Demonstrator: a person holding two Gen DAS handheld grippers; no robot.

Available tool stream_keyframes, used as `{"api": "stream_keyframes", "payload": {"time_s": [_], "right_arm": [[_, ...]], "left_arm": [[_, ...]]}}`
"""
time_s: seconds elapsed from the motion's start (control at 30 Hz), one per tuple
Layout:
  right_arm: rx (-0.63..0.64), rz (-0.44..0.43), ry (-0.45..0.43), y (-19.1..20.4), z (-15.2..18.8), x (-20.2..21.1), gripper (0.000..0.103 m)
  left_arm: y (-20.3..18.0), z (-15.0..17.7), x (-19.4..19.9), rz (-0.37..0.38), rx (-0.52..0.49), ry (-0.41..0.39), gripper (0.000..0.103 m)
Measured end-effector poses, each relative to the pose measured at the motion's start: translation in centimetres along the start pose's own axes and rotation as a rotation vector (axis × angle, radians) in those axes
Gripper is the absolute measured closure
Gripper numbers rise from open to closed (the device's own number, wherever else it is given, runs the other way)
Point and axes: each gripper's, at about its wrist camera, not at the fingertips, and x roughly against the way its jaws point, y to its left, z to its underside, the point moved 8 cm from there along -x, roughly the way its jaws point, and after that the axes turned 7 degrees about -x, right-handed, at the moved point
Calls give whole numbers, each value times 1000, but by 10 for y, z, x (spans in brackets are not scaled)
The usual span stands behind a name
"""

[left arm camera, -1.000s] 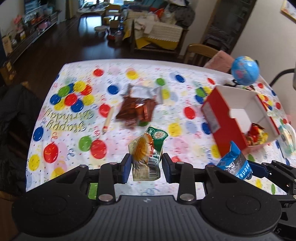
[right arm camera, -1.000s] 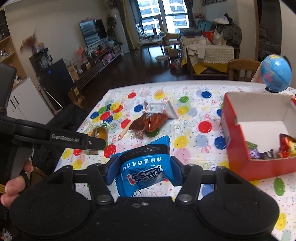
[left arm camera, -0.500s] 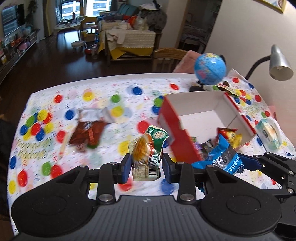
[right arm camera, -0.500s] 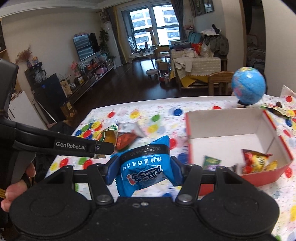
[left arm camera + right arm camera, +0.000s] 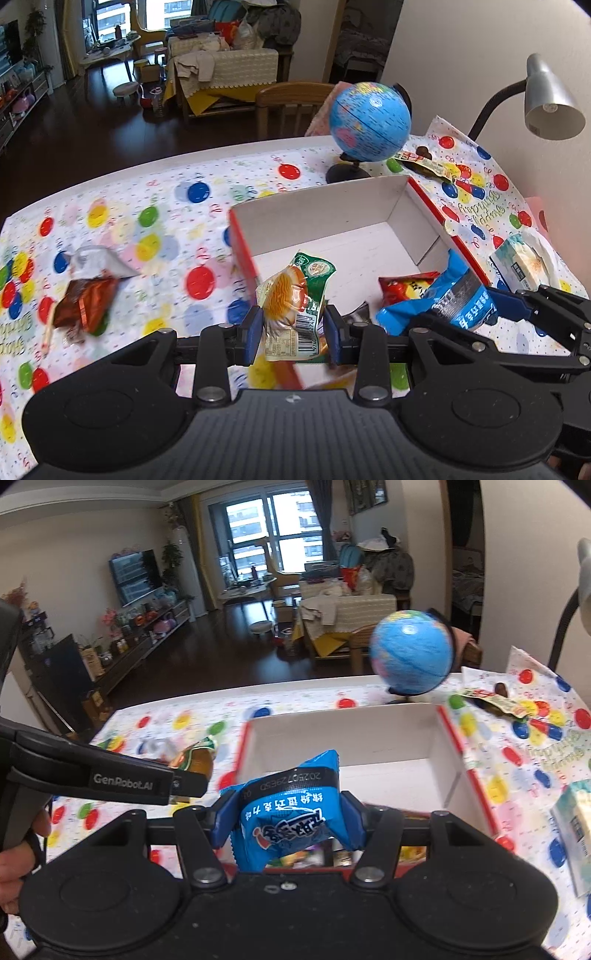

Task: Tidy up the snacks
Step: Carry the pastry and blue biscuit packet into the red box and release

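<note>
Both hands had swung across the party-print tabletop point(image 5: 207, 173) within a second, carrying their loads from the scattered snacks toward the red-sided box point(image 5: 332, 206). The left gripper point(image 5: 291, 332) was clamped on a green-and-orange snack packet point(image 5: 295, 295), held upright between its blue pads, now at the box's near left corner where a second earlier it had hung over open cloth. The right gripper point(image 5: 286, 823) pinched a blue snack bag point(image 5: 291, 808), poised above the box's near wall. Neither gripper's opening had changed during the move. A red packet point(image 5: 406, 286) already lay inside the box; a brown wrapper point(image 5: 85, 302) remained on the cloth to the left, and another packet point(image 5: 424, 162) beside the globe point(image 5: 369, 122). Judging by position, both drops looked imminent, with at least two snacks left to gather.
</note>
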Motion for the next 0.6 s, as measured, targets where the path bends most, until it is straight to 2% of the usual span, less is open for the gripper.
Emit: {"api": "stream_keyframes", "payload": {"time_s": [0.27, 0.6], "right_arm": [[-37, 46, 11, -53, -10, -31, 45], [-71, 102, 71, -94, -12, -76, 45]], "left_arm": [[-19, -21, -44, -24, -18, 46, 68], [-28, -25, -109, -52, -27, 148, 68]]}}
